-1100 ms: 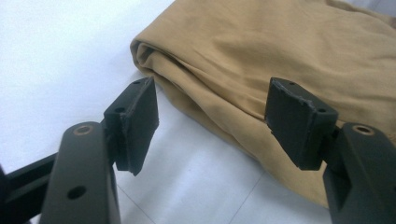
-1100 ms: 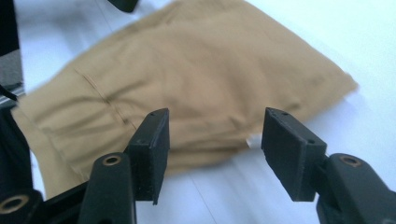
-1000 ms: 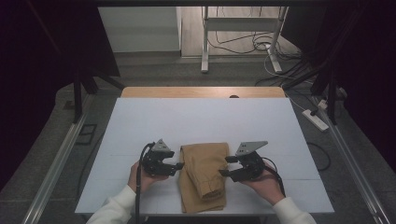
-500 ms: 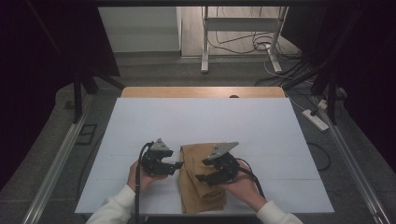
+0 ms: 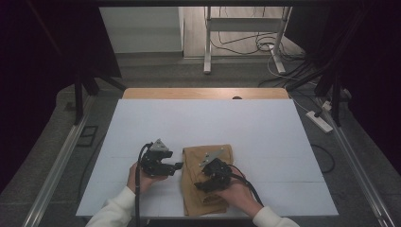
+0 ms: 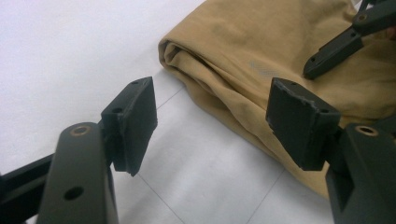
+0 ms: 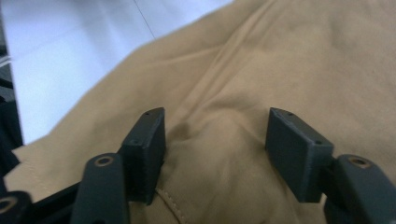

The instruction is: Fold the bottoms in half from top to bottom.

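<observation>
Jaws gape on both; right gripper [image 5: 204,183] over the tan cloth [image 5: 208,156]; left gripper [image 5: 176,165] beside its edge.

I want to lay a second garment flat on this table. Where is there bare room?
The far half of the white table, between the wooden strip and the folded tan cloth, is bare, as is the stretch right of the cloth. The near middle is crowded: the left tongs sit open beside the cloth, the right tongs open over it.
</observation>
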Available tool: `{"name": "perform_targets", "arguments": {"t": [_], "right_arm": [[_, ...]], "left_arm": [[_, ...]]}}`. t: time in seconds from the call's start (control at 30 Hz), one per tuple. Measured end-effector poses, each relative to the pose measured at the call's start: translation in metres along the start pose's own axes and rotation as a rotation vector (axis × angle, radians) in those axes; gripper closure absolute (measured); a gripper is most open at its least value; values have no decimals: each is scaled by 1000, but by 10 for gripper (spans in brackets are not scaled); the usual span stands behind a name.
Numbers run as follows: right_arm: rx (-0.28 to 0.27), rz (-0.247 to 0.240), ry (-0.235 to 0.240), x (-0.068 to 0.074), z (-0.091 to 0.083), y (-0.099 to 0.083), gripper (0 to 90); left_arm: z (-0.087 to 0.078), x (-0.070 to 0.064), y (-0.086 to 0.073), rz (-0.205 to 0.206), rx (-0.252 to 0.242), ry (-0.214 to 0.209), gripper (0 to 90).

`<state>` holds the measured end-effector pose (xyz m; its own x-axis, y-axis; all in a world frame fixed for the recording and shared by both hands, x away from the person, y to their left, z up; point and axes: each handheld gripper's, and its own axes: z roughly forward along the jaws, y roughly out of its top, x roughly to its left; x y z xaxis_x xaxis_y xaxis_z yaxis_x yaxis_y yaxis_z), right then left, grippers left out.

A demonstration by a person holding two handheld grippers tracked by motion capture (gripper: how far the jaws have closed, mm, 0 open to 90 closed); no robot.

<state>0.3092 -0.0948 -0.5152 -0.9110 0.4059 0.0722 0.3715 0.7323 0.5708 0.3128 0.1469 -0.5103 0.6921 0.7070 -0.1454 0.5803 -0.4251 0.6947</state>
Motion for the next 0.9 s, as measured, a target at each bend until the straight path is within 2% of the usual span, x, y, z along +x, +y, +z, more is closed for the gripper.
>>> {"name": "perform_targets", "arguments": {"t": [0.13,0.2,0.43,0.57,0.77,0.9], "right_arm": [[3,-10,5,2,0,-1,534],[8,2,19,1,-1,-1,600],[-39,26,51,-1,-5,-3,794],[-76,32,85,1,-12,-2,817],[-93,26,135,9,-16,-2,823],[-111,9,135,18,-18,-1,821]], "left_arm": [[0,0,0,-1,1,-1,330],[0,0,0,0,2,0,330],[0,-1,0,2,-1,1,329],[0,1,0,1,-3,3,329],[-2,1,0,0,-7,6,329],[-2,2,0,0,-7,7,328]]}}
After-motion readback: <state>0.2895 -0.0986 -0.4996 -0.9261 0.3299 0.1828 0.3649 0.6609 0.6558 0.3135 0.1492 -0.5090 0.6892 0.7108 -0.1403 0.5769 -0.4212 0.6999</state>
